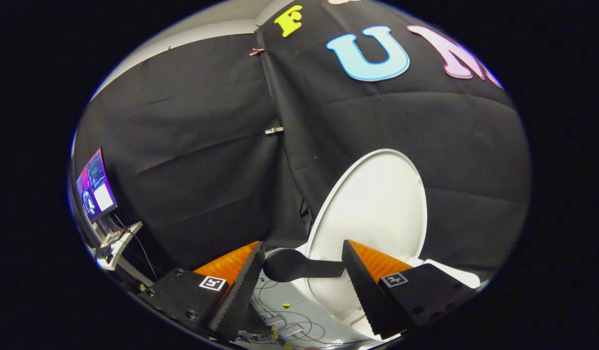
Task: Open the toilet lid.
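Note:
The white toilet lid stands raised, tilted back against the black cloth wall. A black paddle-shaped handle sticks out sideways from the lid's lower edge. It lies across the gap just beyond my fingertips, its stem passing behind the right finger. My gripper is open, fingers wide apart, and neither finger visibly presses on the handle. The white toilet seat and bowl rim show below the lid, between and under the fingers.
A lit monitor stands on a small stand at the far left. Cables and small boxes lie on the pale floor left of the toilet. The black cloth wall hangs close behind the lid.

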A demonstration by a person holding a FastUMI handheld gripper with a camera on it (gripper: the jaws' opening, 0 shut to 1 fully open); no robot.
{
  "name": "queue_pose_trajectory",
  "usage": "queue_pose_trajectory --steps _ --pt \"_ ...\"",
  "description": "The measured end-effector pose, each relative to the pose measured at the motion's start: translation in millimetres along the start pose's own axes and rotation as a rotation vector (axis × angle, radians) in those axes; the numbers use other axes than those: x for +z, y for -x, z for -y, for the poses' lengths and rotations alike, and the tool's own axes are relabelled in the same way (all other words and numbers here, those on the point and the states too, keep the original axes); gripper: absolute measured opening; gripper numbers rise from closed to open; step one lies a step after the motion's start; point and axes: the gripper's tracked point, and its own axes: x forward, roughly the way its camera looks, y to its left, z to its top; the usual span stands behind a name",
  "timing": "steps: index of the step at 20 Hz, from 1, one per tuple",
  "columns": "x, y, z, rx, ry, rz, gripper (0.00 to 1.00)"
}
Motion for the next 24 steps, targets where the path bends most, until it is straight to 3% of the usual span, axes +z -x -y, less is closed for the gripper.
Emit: queue_pose_trajectory --steps 5,11,14,24 --pt "46 26 22 -0.092 0.101 0.141 0.99" --pt "84 97 74 -0.230 0.165 0.313 0.99" --pt "76 162 115 -0.335 0.173 0.387 0.99" --pt "42 345 235 -0.661 0.217 0.456 0.99"
